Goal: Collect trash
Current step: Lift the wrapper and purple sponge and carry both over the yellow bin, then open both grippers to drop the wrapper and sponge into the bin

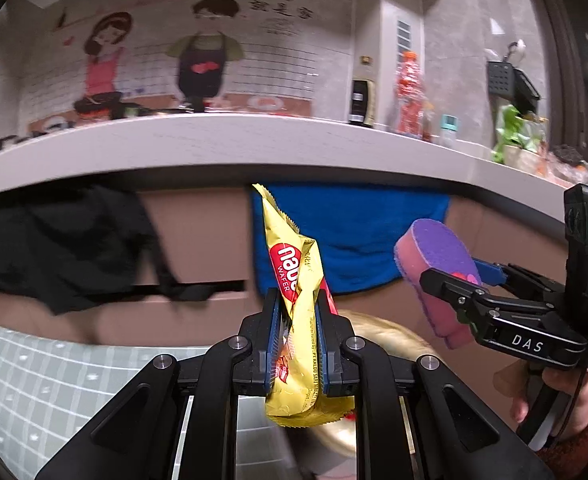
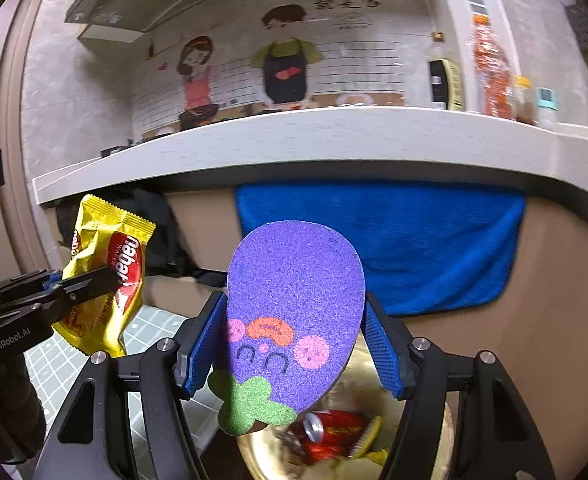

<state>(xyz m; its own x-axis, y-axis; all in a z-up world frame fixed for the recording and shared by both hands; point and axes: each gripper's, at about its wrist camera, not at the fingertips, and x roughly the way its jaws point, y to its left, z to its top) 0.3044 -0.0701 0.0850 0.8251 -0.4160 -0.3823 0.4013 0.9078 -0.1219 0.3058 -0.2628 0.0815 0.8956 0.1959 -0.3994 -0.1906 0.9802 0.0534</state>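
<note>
The crumpled yellow foil wafer wrapper [image 1: 299,312] is pinched upright in the left gripper [image 1: 297,336]; at its 3 o'clock, the right gripper [image 2: 294,344] clamps a purple eggplant-shaped sponge [image 2: 294,304], likely bound for the gold bin [image 2: 378,440] below.

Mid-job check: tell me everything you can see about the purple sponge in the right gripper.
The purple sponge is eggplant-shaped: a rough purple face printed with pink cheeks, an orange patch and small arched eyes, a green leaf at its lower end, and a pink foam layer behind. It is held off the ground, rounded end up, clamped edgewise between the right gripper's blue pads, above a gold bin holding a red can.
</note>
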